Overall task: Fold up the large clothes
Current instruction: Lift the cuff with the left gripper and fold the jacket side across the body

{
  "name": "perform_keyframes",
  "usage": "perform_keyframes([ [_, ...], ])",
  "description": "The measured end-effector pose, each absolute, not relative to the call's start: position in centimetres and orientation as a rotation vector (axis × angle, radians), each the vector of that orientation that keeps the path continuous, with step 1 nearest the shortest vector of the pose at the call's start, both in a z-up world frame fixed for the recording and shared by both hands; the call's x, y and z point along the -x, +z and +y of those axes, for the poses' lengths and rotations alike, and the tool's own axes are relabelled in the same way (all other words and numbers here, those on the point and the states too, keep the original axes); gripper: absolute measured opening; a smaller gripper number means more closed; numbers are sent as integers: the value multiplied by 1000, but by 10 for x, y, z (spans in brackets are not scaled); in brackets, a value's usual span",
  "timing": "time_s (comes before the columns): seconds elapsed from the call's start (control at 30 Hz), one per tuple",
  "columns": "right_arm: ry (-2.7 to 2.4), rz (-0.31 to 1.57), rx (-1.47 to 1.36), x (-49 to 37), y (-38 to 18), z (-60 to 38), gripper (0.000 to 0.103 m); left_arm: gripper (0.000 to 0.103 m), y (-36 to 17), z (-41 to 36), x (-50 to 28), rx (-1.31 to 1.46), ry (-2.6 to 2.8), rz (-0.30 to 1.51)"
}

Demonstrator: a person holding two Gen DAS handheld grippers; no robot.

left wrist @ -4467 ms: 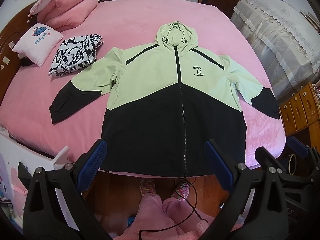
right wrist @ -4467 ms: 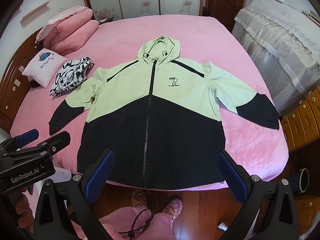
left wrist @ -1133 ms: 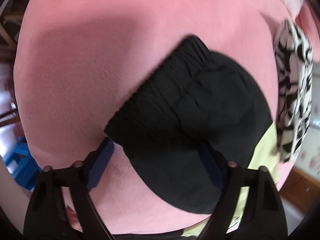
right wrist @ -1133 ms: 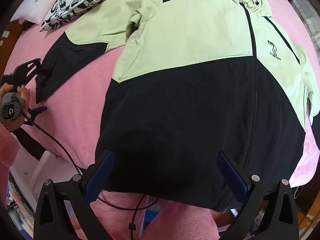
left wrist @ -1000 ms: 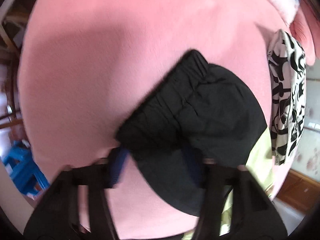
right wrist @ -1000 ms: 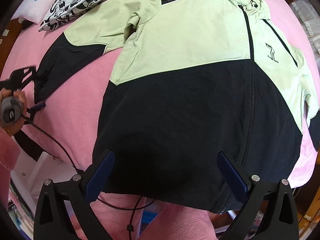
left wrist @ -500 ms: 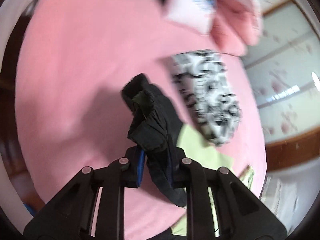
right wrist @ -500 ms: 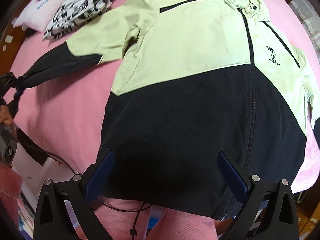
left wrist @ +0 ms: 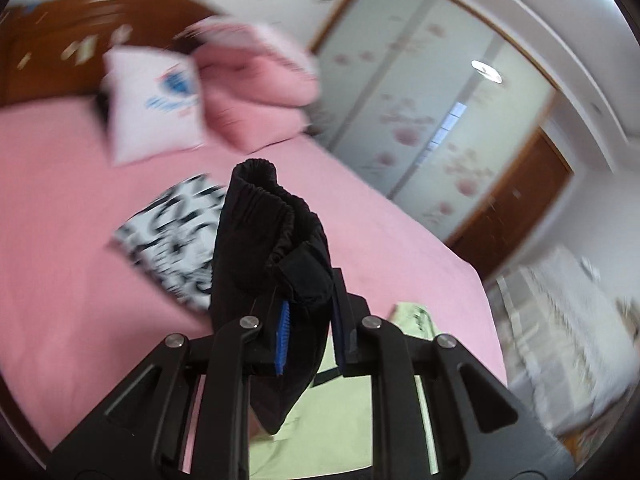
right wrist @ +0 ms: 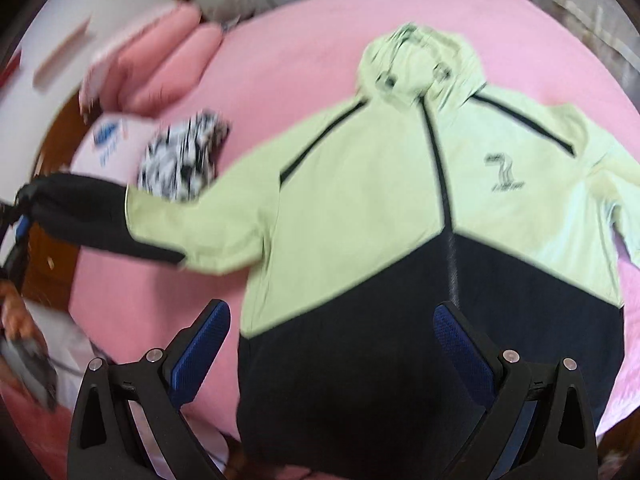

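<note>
A light green and black hooded jacket lies front up on the pink bed. My left gripper is shut on the jacket's black sleeve cuff and holds it lifted above the bed. In the right wrist view the sleeve stretches out to the left, raised, with my left gripper at its end. My right gripper is open and empty, hovering over the black lower part of the jacket.
A folded black-and-white patterned garment lies beside the lifted sleeve. A white cushion and pink pillows sit at the headboard. A wardrobe and a covered piece of furniture stand beyond the bed.
My left gripper has closed on the sleeve cuff and lifted it off the bed, tilting upward. The sleeve now stretches raised. My right gripper stays open over the jacket's hem.
</note>
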State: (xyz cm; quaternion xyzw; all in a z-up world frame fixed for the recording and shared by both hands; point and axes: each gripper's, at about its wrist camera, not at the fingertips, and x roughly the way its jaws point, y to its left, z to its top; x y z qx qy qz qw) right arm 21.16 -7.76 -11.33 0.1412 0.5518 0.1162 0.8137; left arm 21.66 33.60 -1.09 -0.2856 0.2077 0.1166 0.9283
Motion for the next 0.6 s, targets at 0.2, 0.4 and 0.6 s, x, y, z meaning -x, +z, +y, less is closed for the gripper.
perform_keyframes([
  [0.2, 202, 1011, -325, -242, -88, -131, 103, 14, 7, 222, -269, 479, 31, 434],
  [0.4, 188, 973, -269, -258, -85, -171, 103, 14, -21, 103, -307, 444, -90, 541],
  [0.6, 169, 1034, -262, -268, -112, -211, 103, 15, -97, 20, -353, 446, -193, 770],
])
